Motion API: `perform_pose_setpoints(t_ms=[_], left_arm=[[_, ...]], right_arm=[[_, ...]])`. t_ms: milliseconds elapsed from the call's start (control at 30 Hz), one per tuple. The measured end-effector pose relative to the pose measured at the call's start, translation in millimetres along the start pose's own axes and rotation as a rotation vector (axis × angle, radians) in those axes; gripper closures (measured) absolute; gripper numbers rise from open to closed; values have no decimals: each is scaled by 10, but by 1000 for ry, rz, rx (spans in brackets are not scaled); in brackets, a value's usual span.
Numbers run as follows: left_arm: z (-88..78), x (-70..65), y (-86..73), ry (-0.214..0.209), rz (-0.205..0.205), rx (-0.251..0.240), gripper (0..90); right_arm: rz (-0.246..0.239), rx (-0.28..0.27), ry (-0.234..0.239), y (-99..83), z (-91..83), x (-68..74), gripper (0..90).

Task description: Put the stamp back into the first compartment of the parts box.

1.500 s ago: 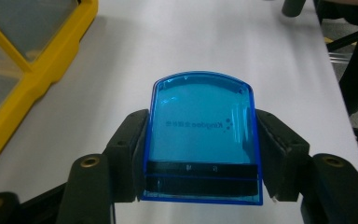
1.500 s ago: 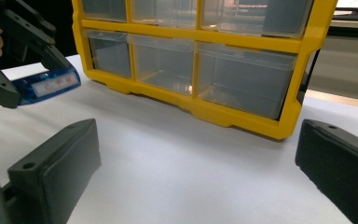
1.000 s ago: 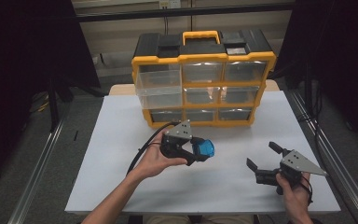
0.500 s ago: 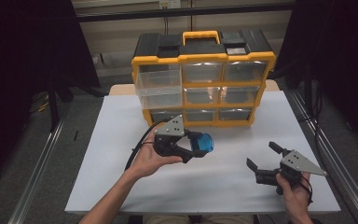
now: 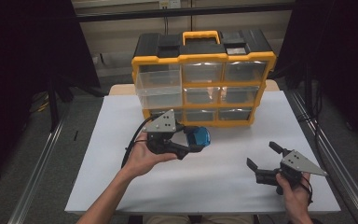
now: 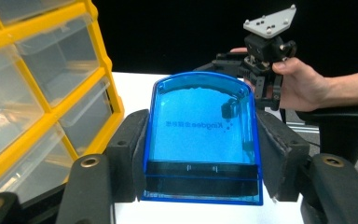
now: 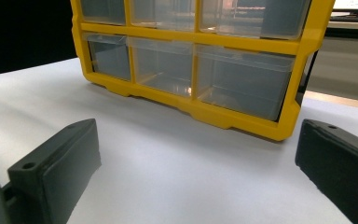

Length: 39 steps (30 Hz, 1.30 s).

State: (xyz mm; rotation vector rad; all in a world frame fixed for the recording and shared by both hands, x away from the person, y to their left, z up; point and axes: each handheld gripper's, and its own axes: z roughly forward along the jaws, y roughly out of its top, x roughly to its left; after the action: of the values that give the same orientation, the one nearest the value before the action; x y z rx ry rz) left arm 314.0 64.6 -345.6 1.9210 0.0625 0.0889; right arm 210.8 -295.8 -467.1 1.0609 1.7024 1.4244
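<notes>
The left tool [image 5: 196,145] is clenched on a blue transparent box [image 5: 198,137], one black pad pressing on each of its sides. The box is lifted above the white table [image 5: 98,140], just in front of the lower drawers of the yellow organizer [image 5: 204,79]. One clear drawer [image 5: 158,84] at the upper left of the organizer stands pulled out. The right tool [image 5: 263,163] is released, its jaws wide apart with nothing between them, low over the table and well apart from the box.
</notes>
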Motion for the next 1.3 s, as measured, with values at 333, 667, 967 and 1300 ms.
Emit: perform_pose_setpoints(t_ms=[333,667,967,1300], left_arm=[[-149,32,76,-5,-29,-40,413],[-328,35,167,33,-26,-76,413],[-469,31,259,48,-21,-93,413],[-565,33,341,80,-10,-100,413]], right_arm=[[3,-2,0,-1,0,-2,0],[5,-3,-3,-1,4,2,0],[8,-4,-4,-1,1,-8,0],[12,-7,-1,-2,6,-13,0]])
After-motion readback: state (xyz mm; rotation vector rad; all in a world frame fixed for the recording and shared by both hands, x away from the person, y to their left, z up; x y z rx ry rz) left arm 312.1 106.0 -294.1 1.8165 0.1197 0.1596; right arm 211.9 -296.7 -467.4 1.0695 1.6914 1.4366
